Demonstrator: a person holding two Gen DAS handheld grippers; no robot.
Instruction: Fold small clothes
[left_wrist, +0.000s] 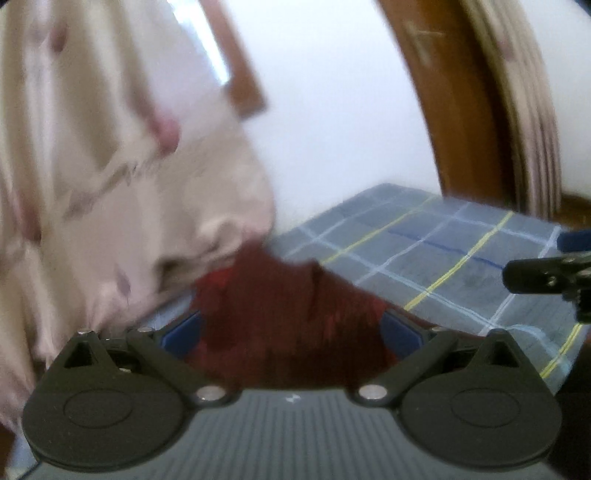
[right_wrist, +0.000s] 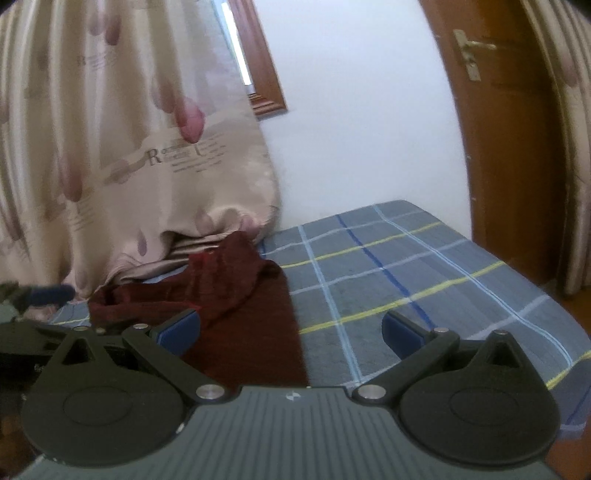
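Observation:
A dark red knitted garment (right_wrist: 236, 295) lies crumpled on the bed at the foot of the curtain, with a flat part reaching toward me. In the blurred left wrist view the garment (left_wrist: 280, 314) fills the space between the wide-apart blue pads of my left gripper (left_wrist: 291, 328), which is open just over it. My right gripper (right_wrist: 291, 328) is open too, with its left pad (right_wrist: 181, 328) over the garment's flat right part and its right pad over bare sheet. A black part of the right gripper (left_wrist: 543, 280) shows at the left view's right edge.
The bed has a grey-blue plaid sheet (right_wrist: 406, 277) that stretches to the right. A beige curtain with pink petals (right_wrist: 129, 147) hangs at the left and rests on the bed behind the garment. A white wall and a wooden door (right_wrist: 498, 129) stand beyond.

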